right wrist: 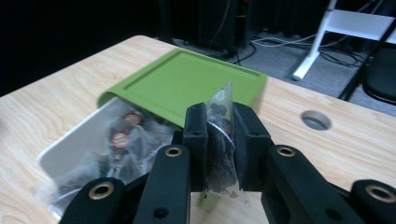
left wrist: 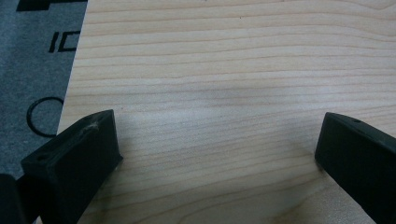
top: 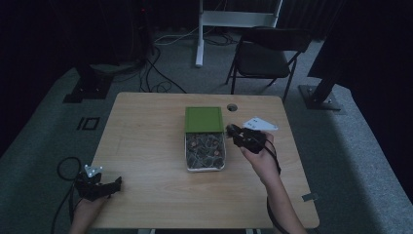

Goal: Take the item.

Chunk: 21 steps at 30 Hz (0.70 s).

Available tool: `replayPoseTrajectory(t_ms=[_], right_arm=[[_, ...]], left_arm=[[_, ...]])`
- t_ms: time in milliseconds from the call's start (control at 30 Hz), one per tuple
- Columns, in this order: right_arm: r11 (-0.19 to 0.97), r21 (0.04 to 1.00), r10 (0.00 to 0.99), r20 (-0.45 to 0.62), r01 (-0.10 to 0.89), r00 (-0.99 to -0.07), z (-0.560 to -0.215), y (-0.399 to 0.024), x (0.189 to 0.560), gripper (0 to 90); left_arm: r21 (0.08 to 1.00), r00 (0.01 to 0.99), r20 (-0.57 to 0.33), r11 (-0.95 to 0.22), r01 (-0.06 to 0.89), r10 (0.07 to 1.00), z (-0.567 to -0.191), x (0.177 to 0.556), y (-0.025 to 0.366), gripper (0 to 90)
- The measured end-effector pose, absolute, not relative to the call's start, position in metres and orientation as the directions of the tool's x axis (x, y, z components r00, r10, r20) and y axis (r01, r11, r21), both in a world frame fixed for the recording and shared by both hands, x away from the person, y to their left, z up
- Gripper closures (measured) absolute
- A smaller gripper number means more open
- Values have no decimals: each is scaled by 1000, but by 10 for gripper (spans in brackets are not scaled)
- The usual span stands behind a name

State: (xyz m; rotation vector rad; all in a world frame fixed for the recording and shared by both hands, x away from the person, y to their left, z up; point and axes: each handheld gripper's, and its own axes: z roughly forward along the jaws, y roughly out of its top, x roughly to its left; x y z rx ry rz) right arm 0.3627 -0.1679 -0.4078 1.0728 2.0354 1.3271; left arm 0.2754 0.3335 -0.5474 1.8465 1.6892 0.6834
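The tea bag (right wrist: 219, 140) stands pinched upright between the pads of the right gripper (right wrist: 219, 140), its peak poking up at twelve o'clock above the fingertips and its lower edge hanging out below them. The jaws are clamped narrow on it. In the high view that gripper (top: 238, 132) hovers just off the box's (top: 189, 163) upper right corner, at about two o'clock from the box. More bags (right wrist: 123, 133) lie in the white box, its green lid (right wrist: 187, 84) slid back at twelve o'clock. A white card (top: 260, 124) lies just beyond the hand. The left gripper (left wrist: 217, 149) rests wide, nothing between its jaws, at the table's (top: 146, 126) seven o'clock corner.
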Motion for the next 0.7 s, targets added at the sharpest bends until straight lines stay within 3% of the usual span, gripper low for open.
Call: replayPoseTrajectory(t_ms=[700], right_arm=[[165,914,892,22,371,-451,-403,-234,384,775]], left_arm=[[688,86,9,-69,723,996,-547,275,334,2]])
